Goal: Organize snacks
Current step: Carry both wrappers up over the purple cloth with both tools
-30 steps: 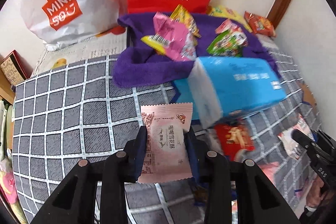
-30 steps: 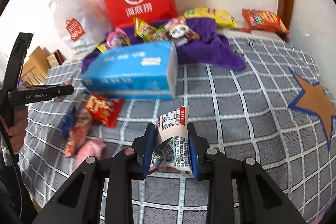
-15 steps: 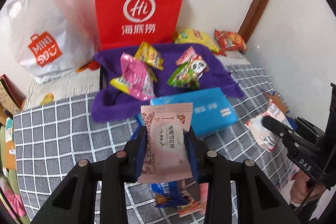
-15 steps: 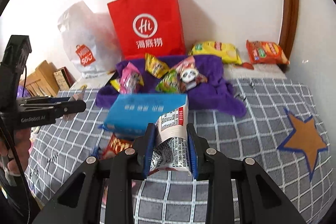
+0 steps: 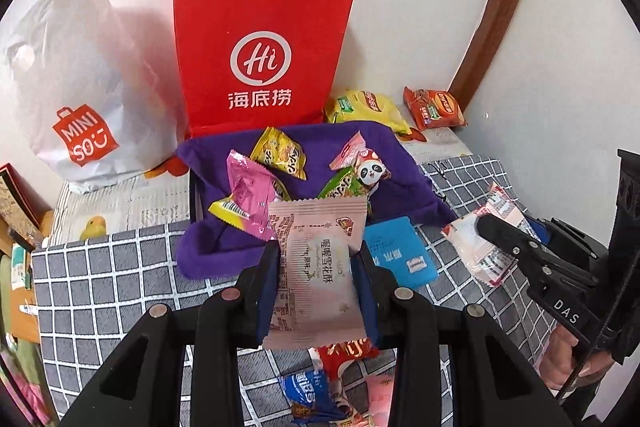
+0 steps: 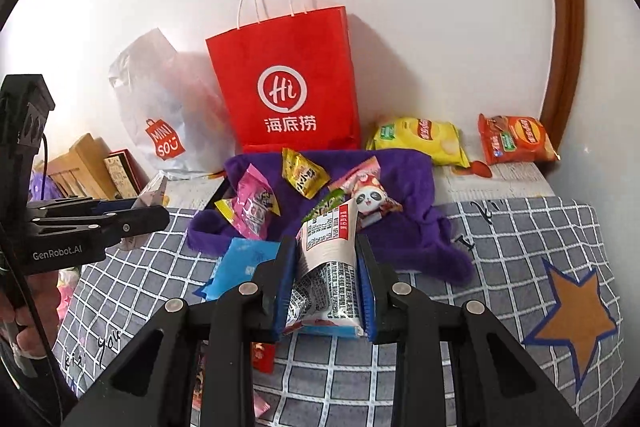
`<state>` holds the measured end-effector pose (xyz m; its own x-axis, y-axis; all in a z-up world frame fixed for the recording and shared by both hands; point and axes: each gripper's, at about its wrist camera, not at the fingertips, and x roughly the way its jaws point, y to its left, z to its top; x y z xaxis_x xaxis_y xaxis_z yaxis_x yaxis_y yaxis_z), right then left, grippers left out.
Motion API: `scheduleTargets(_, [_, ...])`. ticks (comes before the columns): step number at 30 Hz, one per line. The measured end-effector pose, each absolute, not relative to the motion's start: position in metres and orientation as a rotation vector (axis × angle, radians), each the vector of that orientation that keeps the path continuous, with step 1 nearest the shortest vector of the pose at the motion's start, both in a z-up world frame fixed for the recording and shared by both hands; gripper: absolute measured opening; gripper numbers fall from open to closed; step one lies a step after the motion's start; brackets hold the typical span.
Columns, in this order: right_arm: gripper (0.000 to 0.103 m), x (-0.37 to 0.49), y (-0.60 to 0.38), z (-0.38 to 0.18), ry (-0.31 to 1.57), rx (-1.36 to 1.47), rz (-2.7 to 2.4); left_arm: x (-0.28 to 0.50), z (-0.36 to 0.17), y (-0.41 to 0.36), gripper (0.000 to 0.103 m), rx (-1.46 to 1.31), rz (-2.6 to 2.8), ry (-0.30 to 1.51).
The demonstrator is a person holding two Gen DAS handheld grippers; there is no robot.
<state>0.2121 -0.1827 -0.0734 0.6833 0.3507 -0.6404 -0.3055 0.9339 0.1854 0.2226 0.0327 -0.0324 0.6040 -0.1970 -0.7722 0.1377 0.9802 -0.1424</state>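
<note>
Left wrist view, left to right. White Miniso bag (image 5: 86, 99) at 10 o'clock, against the wall. Red paper bag (image 5: 262, 55) at 12, upright. Purple cloth (image 5: 304, 195) below it carries loose snack packets; the green one is half hidden behind the pink packet (image 5: 318, 267), which the left gripper (image 5: 318, 291) clamps between its pads, both held above the bed. Blue box (image 5: 400, 251) partly covered by that packet. Packets at 6 o'clock are cut off by the gripper frame. At 3 o'clock, the right gripper (image 5: 486, 227) pinches the white packet (image 5: 490, 227).

Right wrist view: white packet (image 6: 330, 263) crumpled, squeezed tight between the pads, print unreadable. Chip bags (image 6: 420, 139) at 1 o'clock.
</note>
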Motion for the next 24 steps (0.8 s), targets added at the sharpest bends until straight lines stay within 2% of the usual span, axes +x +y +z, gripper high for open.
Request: scheduleTargets(24, [0.029,0.298,-0.154,-0.047,0.701,-0.007,0.389,0.301,-0.012,0.049,0.034,-0.109,-0.145,0.844])
